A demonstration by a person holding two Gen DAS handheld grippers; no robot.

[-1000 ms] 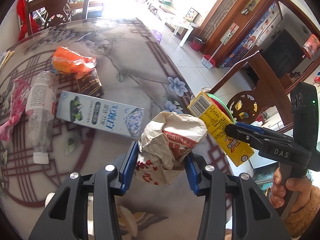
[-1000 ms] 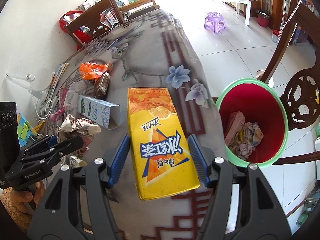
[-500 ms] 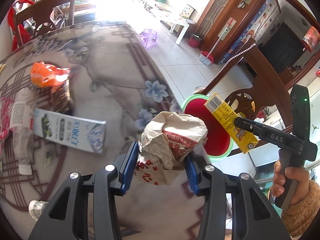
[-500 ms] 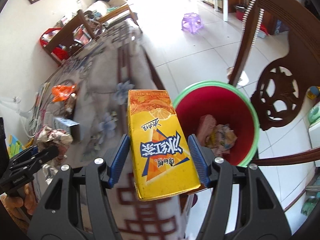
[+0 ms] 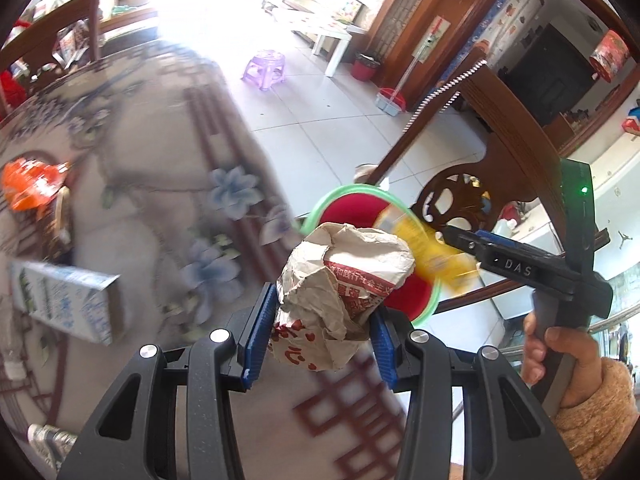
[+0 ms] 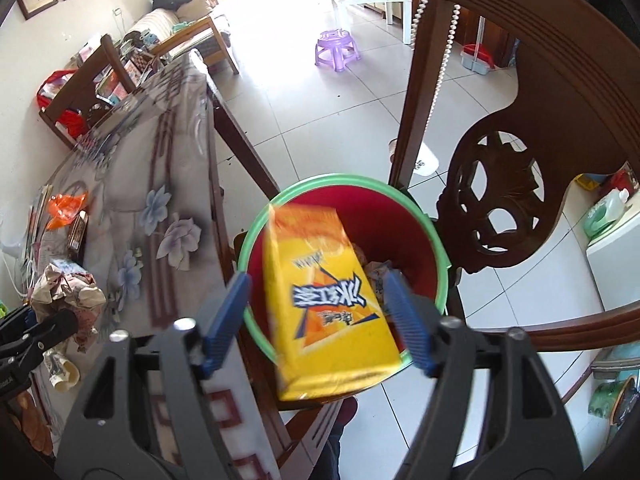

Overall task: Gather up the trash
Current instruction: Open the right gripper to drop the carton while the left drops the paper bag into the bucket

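Note:
A crumpled brown paper bag (image 5: 344, 280) with red print is clamped between the blue pads of my left gripper (image 5: 320, 332), over the table edge beside the bin. The red bin with a green rim (image 6: 400, 196) stands on the floor with some trash inside. Above it, my right gripper (image 6: 317, 278) has its jaws opening. The yellow drink carton (image 6: 328, 300) hangs blurred between them, with a gap to each pad. In the left wrist view the right gripper (image 5: 460, 236) and the blurred carton (image 5: 424, 240) sit over the bin's rim (image 5: 344, 194).
A carved wooden chair (image 6: 520, 160) stands right behind the bin. On the flowered table (image 5: 140, 160) lie a blue-and-white carton (image 5: 64, 300), an orange wrapper (image 5: 32, 184) and other litter. A purple stool (image 5: 266, 68) stands on the tiled floor. A hand (image 5: 560, 344) holds the right gripper.
Both grippers have travelled from over the table to the bin. The right jaws have spread and the yellow carton has come loose between them. The left grip on the paper bag is unchanged.

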